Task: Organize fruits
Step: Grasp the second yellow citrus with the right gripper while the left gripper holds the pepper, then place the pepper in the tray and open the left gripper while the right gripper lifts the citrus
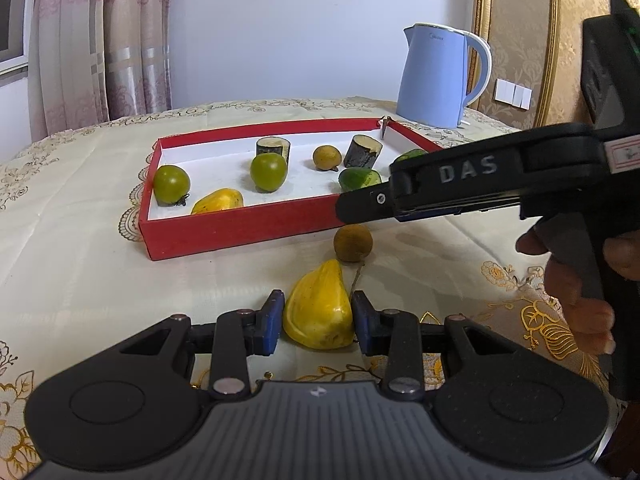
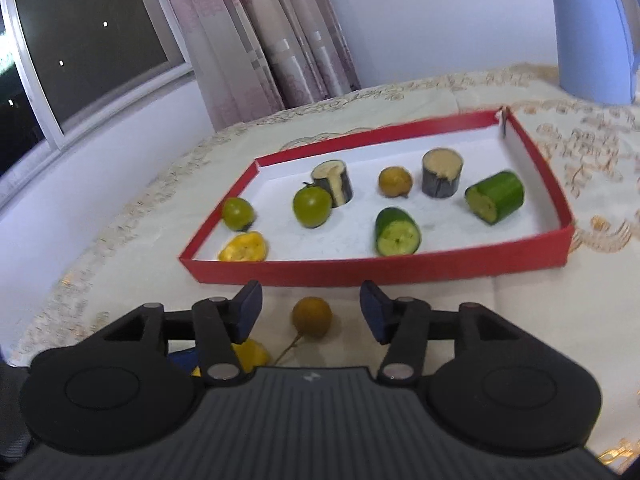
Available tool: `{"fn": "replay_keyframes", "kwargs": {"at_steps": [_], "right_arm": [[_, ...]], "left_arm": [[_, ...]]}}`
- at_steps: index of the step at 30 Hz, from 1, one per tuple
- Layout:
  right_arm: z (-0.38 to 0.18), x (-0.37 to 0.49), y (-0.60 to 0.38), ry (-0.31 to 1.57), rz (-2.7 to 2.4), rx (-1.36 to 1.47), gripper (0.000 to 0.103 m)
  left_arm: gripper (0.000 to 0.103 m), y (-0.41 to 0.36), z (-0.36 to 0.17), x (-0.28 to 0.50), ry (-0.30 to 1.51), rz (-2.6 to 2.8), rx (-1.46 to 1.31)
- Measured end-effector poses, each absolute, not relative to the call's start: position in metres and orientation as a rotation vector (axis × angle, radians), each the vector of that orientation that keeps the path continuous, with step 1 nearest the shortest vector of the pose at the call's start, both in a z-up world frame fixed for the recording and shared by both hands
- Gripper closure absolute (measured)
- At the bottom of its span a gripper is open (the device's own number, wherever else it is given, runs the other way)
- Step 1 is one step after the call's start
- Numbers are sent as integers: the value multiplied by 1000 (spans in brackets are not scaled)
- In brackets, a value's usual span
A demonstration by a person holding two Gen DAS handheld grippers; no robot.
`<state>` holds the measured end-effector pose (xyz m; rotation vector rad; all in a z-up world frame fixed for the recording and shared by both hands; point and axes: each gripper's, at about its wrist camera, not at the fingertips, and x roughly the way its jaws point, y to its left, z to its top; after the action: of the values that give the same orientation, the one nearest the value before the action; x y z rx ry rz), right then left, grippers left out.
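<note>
My left gripper is shut on a yellow fruit wedge resting on the tablecloth. Just beyond it lies a brown round fruit with a stem, in front of the red tray. My right gripper is open, with the brown fruit between its fingers on the cloth; the gripper also shows in the left wrist view. The tray holds two green tomatoes, two cucumber pieces, two dark cane pieces, a brown fruit and a yellow wedge.
A blue electric kettle stands behind the tray at the back right. The table has a cream embroidered cloth. Curtains and a window are at the far left.
</note>
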<state>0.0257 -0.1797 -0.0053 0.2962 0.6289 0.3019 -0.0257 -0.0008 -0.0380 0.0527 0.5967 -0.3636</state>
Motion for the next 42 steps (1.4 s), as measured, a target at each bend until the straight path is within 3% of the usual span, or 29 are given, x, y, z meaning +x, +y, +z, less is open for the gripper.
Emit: {"fn": "replay_keyframes", "kwargs": {"at_steps": [9, 10, 12, 13, 25, 42], "right_arm": [[-20, 35, -161, 674, 260, 204, 48], [-20, 34, -157, 671, 252, 178, 54], [-21, 33, -151, 662, 238, 133, 76], [-21, 32, -150, 663, 249, 128, 79], [-10, 17, -175, 544, 115, 114, 79], [-29, 16, -233, 487, 233, 430, 79]], "left_arm": [[67, -2, -38, -26, 594, -360, 54], [67, -2, -38, -26, 593, -360, 57], [67, -2, -39, -27, 590, -359, 60], [67, -2, -39, -27, 590, -359, 61], [67, -4, -38, -27, 593, -346, 63], [68, -16, -21, -24, 586, -286, 102]]}}
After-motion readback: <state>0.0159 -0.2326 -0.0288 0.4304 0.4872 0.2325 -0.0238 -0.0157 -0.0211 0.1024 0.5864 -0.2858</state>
